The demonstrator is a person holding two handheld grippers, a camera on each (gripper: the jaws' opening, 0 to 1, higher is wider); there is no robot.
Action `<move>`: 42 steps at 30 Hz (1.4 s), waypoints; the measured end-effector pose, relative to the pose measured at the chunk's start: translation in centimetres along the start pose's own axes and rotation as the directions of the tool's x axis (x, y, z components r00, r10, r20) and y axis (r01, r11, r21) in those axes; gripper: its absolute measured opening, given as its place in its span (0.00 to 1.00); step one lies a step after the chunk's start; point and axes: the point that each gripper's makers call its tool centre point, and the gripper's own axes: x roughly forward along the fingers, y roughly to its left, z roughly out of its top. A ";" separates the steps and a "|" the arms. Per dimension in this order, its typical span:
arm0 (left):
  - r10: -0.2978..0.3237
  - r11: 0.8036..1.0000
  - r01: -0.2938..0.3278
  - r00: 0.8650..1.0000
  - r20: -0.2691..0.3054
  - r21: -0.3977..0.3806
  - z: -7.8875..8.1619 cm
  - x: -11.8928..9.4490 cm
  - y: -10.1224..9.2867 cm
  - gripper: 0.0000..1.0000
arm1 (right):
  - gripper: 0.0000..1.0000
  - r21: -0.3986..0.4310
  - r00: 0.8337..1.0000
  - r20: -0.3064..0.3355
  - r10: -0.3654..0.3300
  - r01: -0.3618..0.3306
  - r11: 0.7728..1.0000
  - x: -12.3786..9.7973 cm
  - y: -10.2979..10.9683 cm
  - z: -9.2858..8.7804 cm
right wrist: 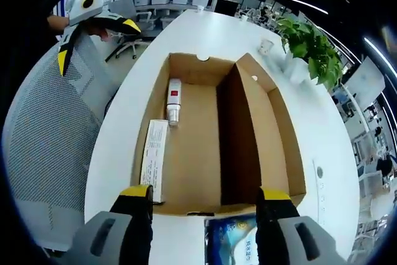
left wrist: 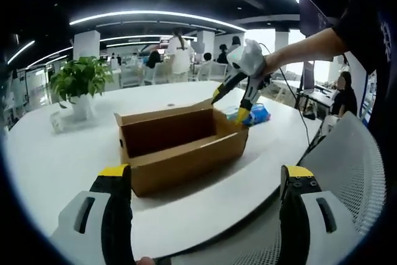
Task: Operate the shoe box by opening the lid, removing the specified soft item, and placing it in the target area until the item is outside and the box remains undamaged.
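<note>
Shoe box open on desk; soft item outside it.

Right hand-held gripper (right wrist: pixel 203 200), jaws apart and empty, frames the blue soft pack (right wrist: pixel 231 240) at frame bottom, touching the shoe box (right wrist: pixel 192 147) wall beyond. Left hand-held gripper (left wrist: pixel 208 181) open, box (left wrist: pixel 186 153) at centre, desk (left wrist: pixel 56 166) beneath.

The left hand-held gripper (left wrist: pixel 206 185) had two black jaws capped with yellow tips, each rising from a light grey housing with a dark oblong slot in it. The right hand-held gripper (right wrist: pixel 204 203) was built alike: black jaws, yellow tips, grey housings. Seen from outside, its body was white and rounded, and a thin dark cable (left wrist: pixel 302 115) trailed from it. The person wore a black short sleeve (left wrist: pixel 366 26).
</note>
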 end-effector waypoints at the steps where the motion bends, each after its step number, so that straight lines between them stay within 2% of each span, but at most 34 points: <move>1: 0.002 1.000 -0.002 1.000 0.000 0.000 0.0 0.0 0.0 0.99 | 0.65 -0.001 1.000 -0.003 0.004 -0.004 1.000 0.1 0.0 -0.1; 9: 0.007 1.000 -0.007 1.000 -0.003 -0.002 0.0 0.0 0.1 0.99 | 0.62 -0.011 1.000 -0.003 0.016 -0.016 1.000 0.5 -0.2 -0.1; 15: 0.016 1.000 -0.016 1.000 0.002 -0.007 0.0 0.0 0.2 0.99 | 0.54 -0.022 1.000 0.023 0.017 -0.016 1.000 0.9 -0.5 0.4; 20: 0.020 1.000 -0.020 1.000 0.004 -0.012 0.0 -0.1 0.4 0.99 | 0.48 -0.029 0.998 0.028 0.048 -0.047 0.998 1.6 -0.1 0.7; 25: 0.025 1.000 -0.025 1.000 0.005 -0.015 0.0 -0.1 0.5 0.99 | 0.46 -0.022 0.992 0.034 0.124 -0.123 0.992 2.5 1.4 1.0; 33: 0.032 0.999 -0.032 1.000 -0.001 -0.018 -0.1 -0.1 0.6 0.99 | 0.44 -0.018 0.978 0.045 0.203 -0.202 0.979 3.4 2.8 1.5; 42: 0.036 0.999 -0.036 0.999 -0.009 -0.020 -0.2 -0.1 0.7 0.99 | 0.40 0.023 0.953 0.061 0.297 -0.299 0.954 4.3 4.1 1.7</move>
